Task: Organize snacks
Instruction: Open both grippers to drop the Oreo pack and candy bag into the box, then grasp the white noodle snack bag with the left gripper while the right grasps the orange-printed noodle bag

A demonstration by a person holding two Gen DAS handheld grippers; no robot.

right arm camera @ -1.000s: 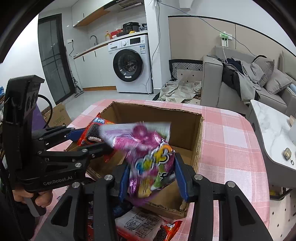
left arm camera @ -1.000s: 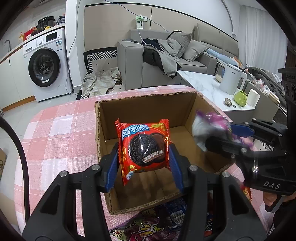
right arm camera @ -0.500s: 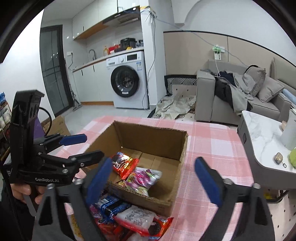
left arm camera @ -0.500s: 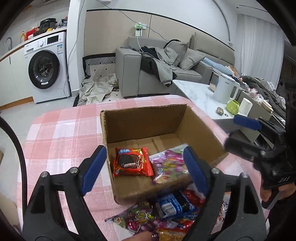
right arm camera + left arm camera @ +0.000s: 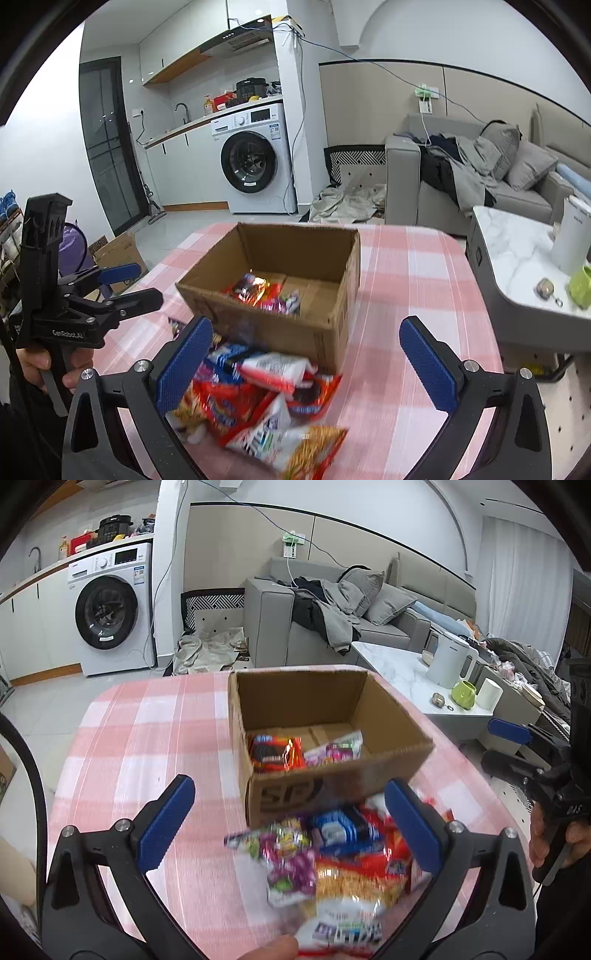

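On the pink-checked tabletop (image 5: 140,746), the cardboard box (image 5: 332,775) holds two packets (most wait outside): a heap of snacks (image 5: 258,398) lies before it, under both grippers' (image 5: 291,827) (image 5: 306,365) spread, empty fingers.

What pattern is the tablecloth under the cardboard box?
Pink and white checks; the tablecloth shows best in the right wrist view.
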